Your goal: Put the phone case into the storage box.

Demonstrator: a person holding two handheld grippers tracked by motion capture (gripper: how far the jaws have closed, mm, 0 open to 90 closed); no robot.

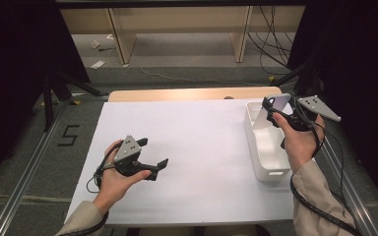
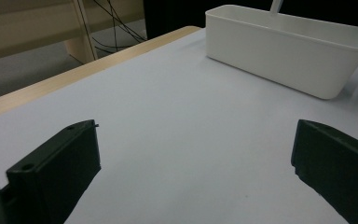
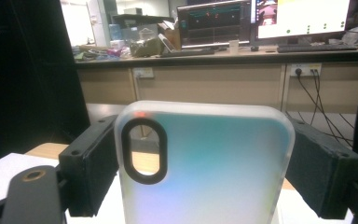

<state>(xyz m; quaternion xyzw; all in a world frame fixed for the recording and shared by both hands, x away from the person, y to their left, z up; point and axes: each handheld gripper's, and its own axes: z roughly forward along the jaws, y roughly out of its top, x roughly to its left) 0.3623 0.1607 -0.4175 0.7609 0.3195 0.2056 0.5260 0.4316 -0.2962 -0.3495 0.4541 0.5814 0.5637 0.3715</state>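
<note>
A dim room with grey floor, pale wooden shelving at the far side and loose cables on the ground surrounds a bench (image 1: 187, 94) covered by a white sheet (image 1: 197, 147). In the high view, a white bin (image 1: 266, 147) stands at the right edge of the sheet, its long side running near to far. The left gripper (image 1: 153, 153) hangs low over the near left part of the sheet in the person's left hand (image 1: 115, 179), its jaws spread apart with nothing between them. The right gripper (image 1: 271, 110) is raised above the far end of the bin in the right hand (image 1: 298, 142), and it holds a phone case (image 1: 274, 109) upright, tilted a little, over the bin's far right corner.

In the left gripper view, the two black jaws stand wide apart over bare sheet, and the bin (image 2: 284, 51) sits farther off to the right, with the wooden bench edge (image 2: 88, 70) to the left.

In the right gripper view, the translucent case (image 3: 214, 172) stands upright between the jaws, both pads pressing its side edges; its oval camera hole (image 3: 144, 150) is at the upper left. Beyond it are a counter (image 3: 223, 56) with monitors (image 3: 261, 18) and clutter.
</note>
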